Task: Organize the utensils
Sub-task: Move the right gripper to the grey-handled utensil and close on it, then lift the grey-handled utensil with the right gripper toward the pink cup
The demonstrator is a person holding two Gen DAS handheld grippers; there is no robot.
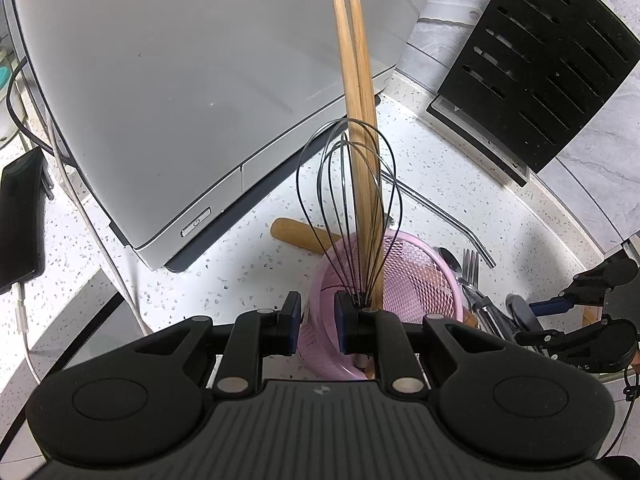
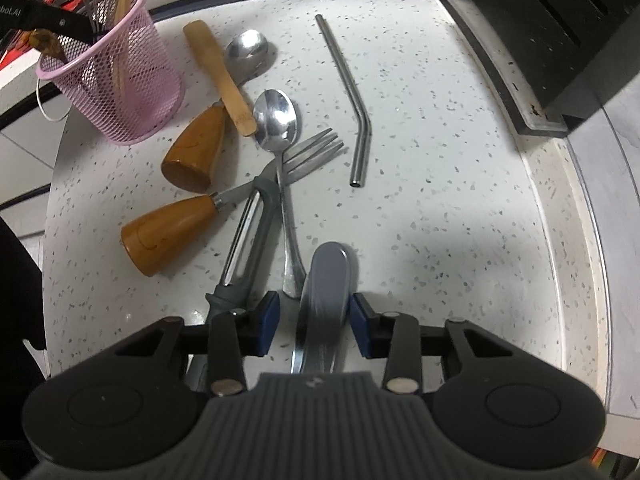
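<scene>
Home kitchen: speckled countertop (image 2: 420, 120), black knife block (image 1: 536, 60), pink mesh utensil holder (image 2: 120, 92), grey countertop appliance (image 1: 160, 100).

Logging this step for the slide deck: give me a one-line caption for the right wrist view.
Open right gripper straddles a grey handle beside loose utensils.

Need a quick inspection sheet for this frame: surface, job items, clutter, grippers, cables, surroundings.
Surface: white speckled counter, bare on the right.
Job's things: pink mesh cup holds a whisk and wooden sticks. Loose beside it: two spoons, fork, peeler, bent metal straw, wooden spatula, two wooden-handled tools.
Clutter: nothing seen.
Grippers: left gripper open above the cup rim; right gripper open around a grey handle, which is blurred.
Cables: white cable and a phone on a charging lead.
Surroundings: grey appliance, black slotted block, tiled wall.
</scene>
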